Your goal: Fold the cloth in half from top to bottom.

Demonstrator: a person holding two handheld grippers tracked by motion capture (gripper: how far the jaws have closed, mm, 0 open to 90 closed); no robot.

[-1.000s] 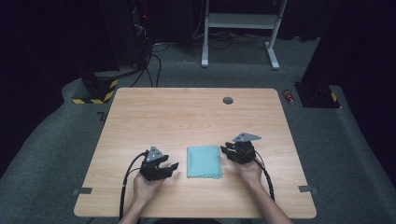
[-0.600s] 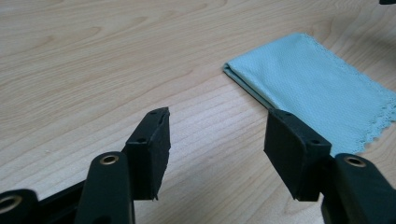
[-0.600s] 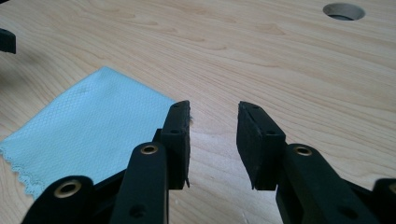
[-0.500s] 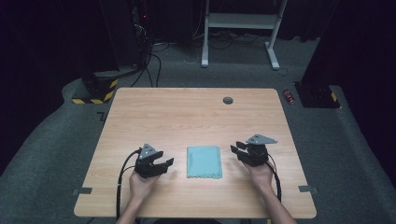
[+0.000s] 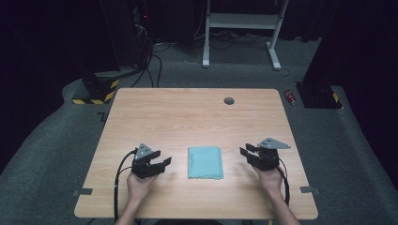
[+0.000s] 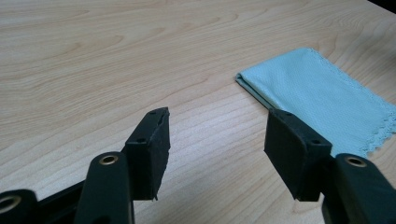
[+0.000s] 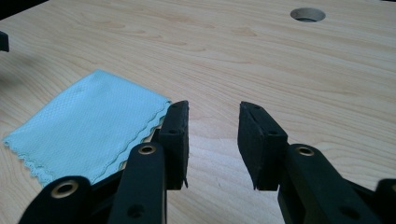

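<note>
The cloth (image 5: 205, 162) lies flat on the table (image 5: 187, 117), in the near half, between the two grippers and apart from both. It is folded into a rectangle, slightly longer than wide. In the high view its long axis runs from the near edge of the table toward the far edge, with only a slight tilt. The scalloped edges lie at the near end and along the right side; the folded edge faces the left gripper.

The left gripper (image 5: 162, 161) sits to the left of the cloth, jaws spread, nothing between them, pointing toward the cloth.

The right gripper (image 5: 244, 151) sits to the right of the cloth. Its jaws have just been opening; they stand apart with only bare table between them.
</note>
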